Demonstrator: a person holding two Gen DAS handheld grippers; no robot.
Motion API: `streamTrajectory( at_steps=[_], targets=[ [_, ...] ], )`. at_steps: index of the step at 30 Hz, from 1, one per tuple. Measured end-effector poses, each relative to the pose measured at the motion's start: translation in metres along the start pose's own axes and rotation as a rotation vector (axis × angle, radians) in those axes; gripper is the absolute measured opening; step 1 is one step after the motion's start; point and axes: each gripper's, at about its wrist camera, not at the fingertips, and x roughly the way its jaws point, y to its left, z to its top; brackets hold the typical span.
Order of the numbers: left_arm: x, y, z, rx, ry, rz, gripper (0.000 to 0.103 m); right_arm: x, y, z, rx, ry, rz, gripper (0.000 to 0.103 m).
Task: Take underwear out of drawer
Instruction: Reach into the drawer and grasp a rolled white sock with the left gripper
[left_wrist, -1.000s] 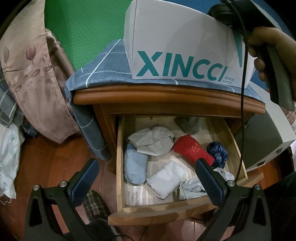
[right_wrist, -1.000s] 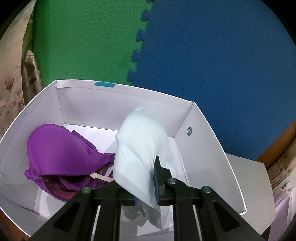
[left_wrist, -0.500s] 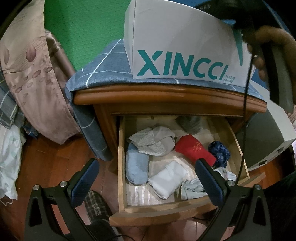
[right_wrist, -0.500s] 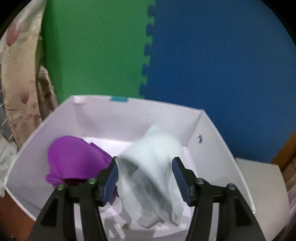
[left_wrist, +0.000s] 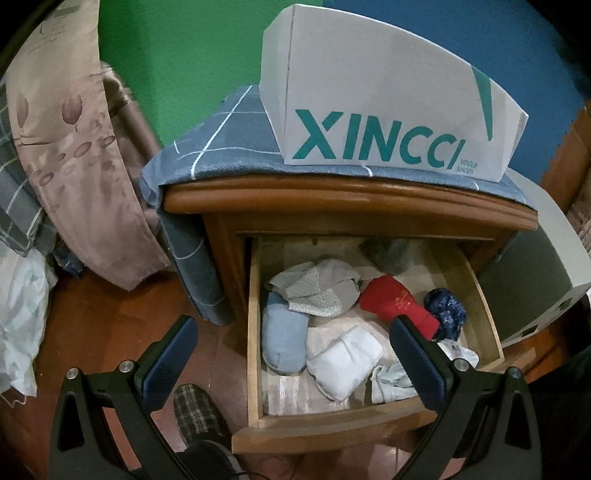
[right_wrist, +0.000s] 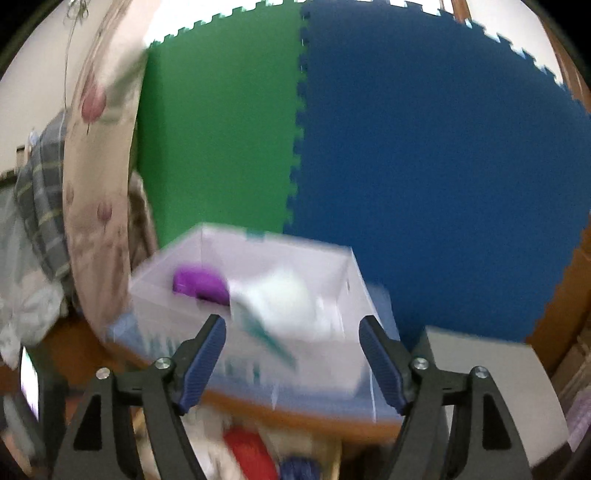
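Observation:
The wooden drawer (left_wrist: 255, 332) stands pulled out in the left wrist view, holding several folded pieces: grey (left_wrist: 317, 284), light blue (left_wrist: 284, 343), white (left_wrist: 345, 362), red (left_wrist: 395, 302) and dark blue patterned (left_wrist: 445, 314). My left gripper (left_wrist: 295, 354) hangs open above the drawer's front, with nothing in it. A white shoe box (left_wrist: 369, 110) sits on the nightstand top. The right wrist view is blurred. In it, my right gripper (right_wrist: 293, 360) is back from the box (right_wrist: 166, 295), its jaws opening with nothing between them. A purple bra (right_wrist: 201, 286) and a white garment (right_wrist: 291, 299) lie inside.
A blue checked cloth (left_wrist: 221, 147) covers the nightstand and hangs down its left side. A floral pillow (left_wrist: 74, 147) leans at the left, and a grey-white box (left_wrist: 535, 277) stands to the right. A plaid slipper (left_wrist: 199, 413) is on the wood floor. Green and blue foam mats (right_wrist: 221, 129) back the scene.
My right gripper opened and let the white garment drop into the box, then pulled back and rose. The person's hand has left the left wrist view. My left gripper stayed put.

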Motion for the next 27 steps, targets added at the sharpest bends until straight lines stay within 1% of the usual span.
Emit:
streamTrajectory(
  at_steps=[2,4,5,6,7,8,9,10,12,14,15,17,20,22,24,27],
  targets=[
    [0.001,-0.001,-0.001,0.008,0.005,0.012,0.102,0.000,-0.006,-0.034,0.013,0.057,-0.003,0.077],
    [0.002,-0.002,-0.003,0.001,0.016,0.009,0.102,0.006,-0.007,-0.070,-0.016,0.140,-0.032,0.077],
    [0.002,-0.001,-0.003,-0.002,0.016,0.010,0.102,0.006,-0.008,-0.085,-0.024,0.167,-0.042,0.077],
    [0.002,-0.001,-0.003,0.000,0.014,0.018,0.102,0.010,-0.009,-0.103,-0.031,0.206,-0.041,0.077],
    [0.003,-0.001,-0.003,0.004,0.015,0.027,0.102,0.014,-0.009,-0.115,-0.037,0.234,-0.038,0.077],
    [0.005,-0.001,-0.003,0.006,0.018,0.033,0.102,0.020,-0.009,-0.131,-0.044,0.280,-0.040,0.077],
    [0.008,-0.001,-0.004,0.008,0.026,0.037,0.102,0.025,-0.007,-0.138,-0.042,0.313,-0.042,0.077],
    [0.010,-0.002,-0.005,0.010,0.030,0.039,0.102,0.030,-0.003,-0.142,-0.044,0.346,-0.014,0.077],
    [0.017,-0.003,-0.008,0.022,0.056,0.047,0.102,0.033,0.002,-0.150,-0.064,0.362,0.017,0.077],
    [0.026,-0.007,-0.012,0.041,0.090,0.039,0.102,0.041,0.013,-0.160,-0.101,0.385,0.001,0.077],
    [0.031,-0.011,-0.015,0.054,0.111,0.031,0.102,0.047,0.017,-0.167,-0.109,0.424,0.002,0.077],
    [0.041,-0.018,-0.018,0.071,0.141,0.015,0.102,0.055,0.019,-0.171,-0.101,0.463,0.004,0.077],
    [0.062,-0.031,-0.017,0.063,0.203,-0.026,0.102,0.060,0.012,-0.169,-0.062,0.476,0.011,0.077],
    [0.077,-0.043,-0.017,0.083,0.251,-0.030,0.102,0.057,0.004,-0.165,-0.019,0.461,0.021,0.077],
    [0.089,-0.058,-0.017,0.134,0.277,-0.042,0.102,0.056,-0.002,-0.164,0.017,0.457,0.029,0.077],
    [0.109,-0.082,-0.020,0.259,0.339,-0.026,0.102,0.057,-0.015,-0.165,0.083,0.466,0.043,0.077]
  ],
)
